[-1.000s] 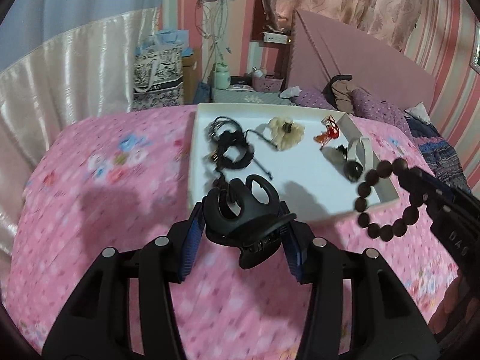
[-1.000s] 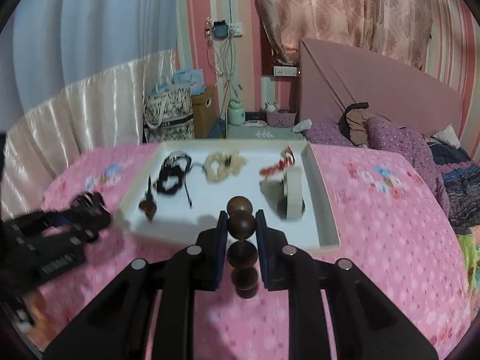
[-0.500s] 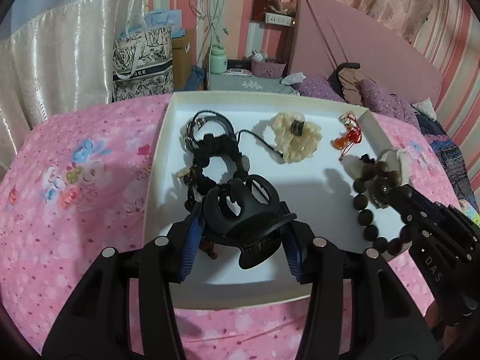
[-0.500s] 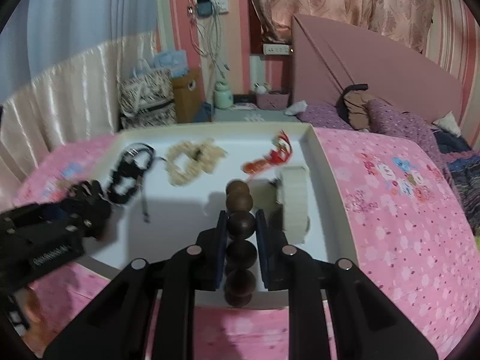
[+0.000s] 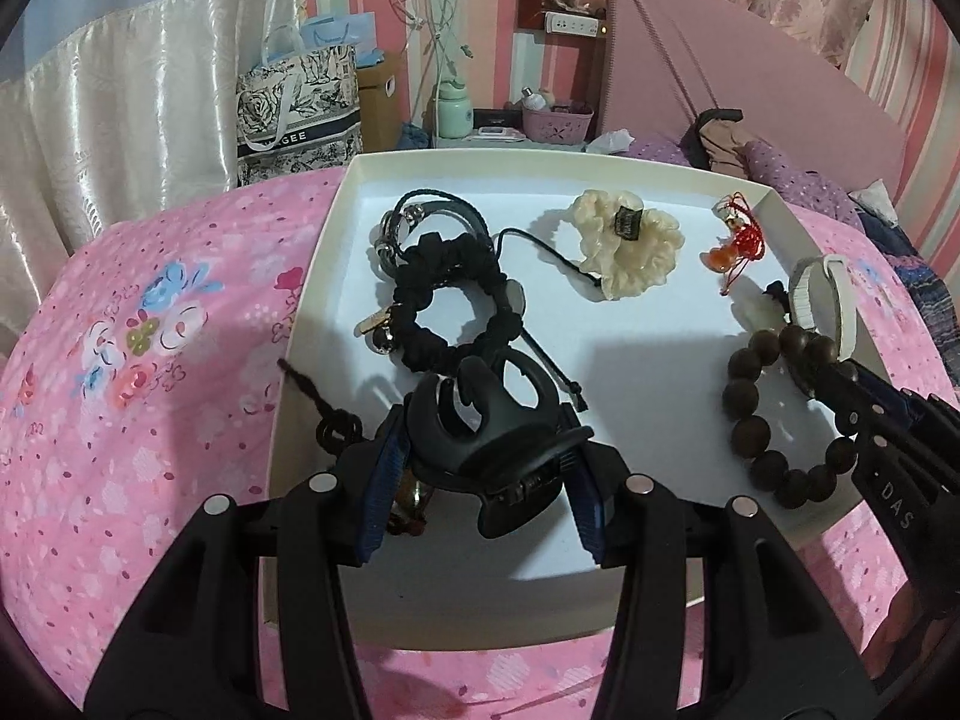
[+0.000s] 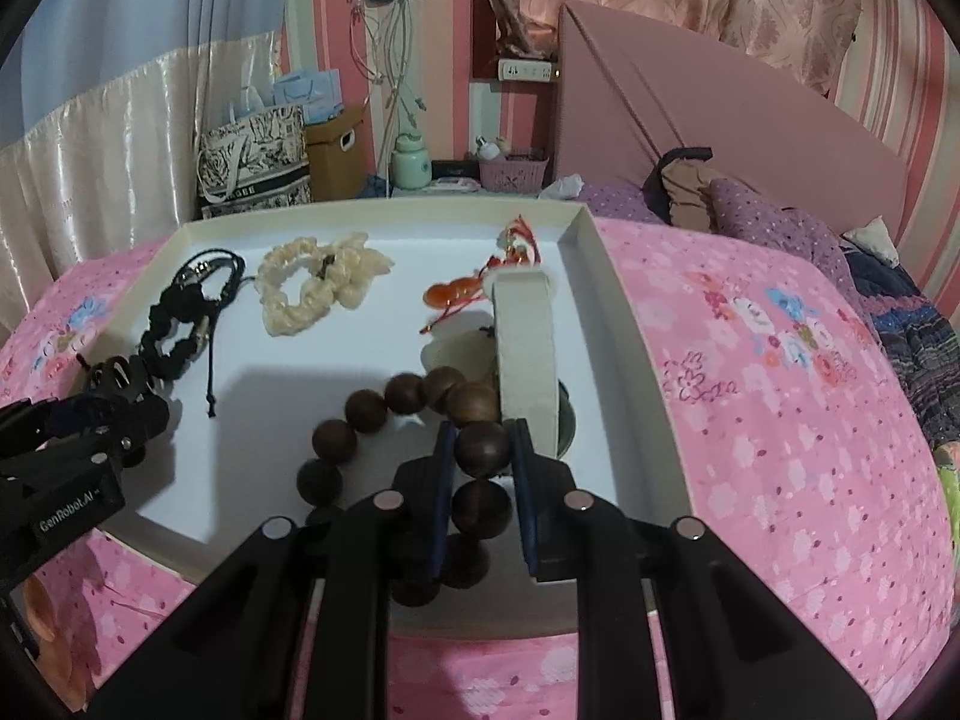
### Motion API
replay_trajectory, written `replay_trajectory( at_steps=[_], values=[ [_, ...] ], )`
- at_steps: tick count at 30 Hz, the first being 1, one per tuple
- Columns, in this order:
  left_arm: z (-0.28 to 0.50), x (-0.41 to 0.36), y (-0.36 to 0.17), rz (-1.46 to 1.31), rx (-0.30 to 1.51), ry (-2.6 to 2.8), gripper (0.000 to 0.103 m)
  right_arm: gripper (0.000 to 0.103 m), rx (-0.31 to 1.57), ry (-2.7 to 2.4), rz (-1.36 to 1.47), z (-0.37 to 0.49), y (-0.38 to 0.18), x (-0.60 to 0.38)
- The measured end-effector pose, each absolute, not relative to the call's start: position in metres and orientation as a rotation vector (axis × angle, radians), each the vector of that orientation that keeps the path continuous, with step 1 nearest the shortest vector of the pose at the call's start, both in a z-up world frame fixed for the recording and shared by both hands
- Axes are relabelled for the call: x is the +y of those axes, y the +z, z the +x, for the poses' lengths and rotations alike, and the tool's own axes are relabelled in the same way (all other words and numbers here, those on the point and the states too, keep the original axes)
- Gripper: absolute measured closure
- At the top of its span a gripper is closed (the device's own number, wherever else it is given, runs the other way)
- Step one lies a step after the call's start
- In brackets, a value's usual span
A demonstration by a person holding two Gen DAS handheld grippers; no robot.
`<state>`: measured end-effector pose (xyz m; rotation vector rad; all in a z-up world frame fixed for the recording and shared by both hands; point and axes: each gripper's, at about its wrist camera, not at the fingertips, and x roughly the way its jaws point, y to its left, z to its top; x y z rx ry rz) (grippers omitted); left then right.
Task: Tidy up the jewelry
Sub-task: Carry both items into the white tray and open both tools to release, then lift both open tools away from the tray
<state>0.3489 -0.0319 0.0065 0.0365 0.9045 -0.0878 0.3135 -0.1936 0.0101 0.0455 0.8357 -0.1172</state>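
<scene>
Lowering both loads into the white tray (image 5: 312,276) on the bed: left claw (image 5: 480,474) clamped on a black hair clip (image 5: 480,420) over the near-left floor, right claw (image 6: 480,474) clamped on a brown bead bracelet (image 6: 384,408) at near right. Release onto bare floor, clear of black scrunchie (image 5: 456,312), cream scrunchie (image 5: 624,240), red charm (image 5: 738,246) and white band (image 6: 528,348) touching the beads.

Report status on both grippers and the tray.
Left gripper shut on hair claw. Right gripper shut on bead bracelet. Both over tray; black scrunchie ahead of the claw.
</scene>
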Motion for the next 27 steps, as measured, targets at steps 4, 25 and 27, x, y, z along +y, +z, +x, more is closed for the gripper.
replay_trajectory(
  at_steps=[4, 25, 27],
  values=[
    [0.35, -0.034, 0.006, 0.042, 0.897, -0.082, 0.054, 0.084, 0.842, -0.119, 0.045, 0.314, 0.008, -0.195],
    [0.323, -0.034, 0.032, 0.124, 0.819, -0.027, 0.033, 0.045, 0.785, -0.099, 0.056, 0.297, 0.03, -0.198],
    [0.312, -0.025, 0.045, 0.116, 0.799, -0.022, 0.022, 0.034, 0.769, -0.101, 0.064, 0.291, 0.038, -0.2]
  ],
)
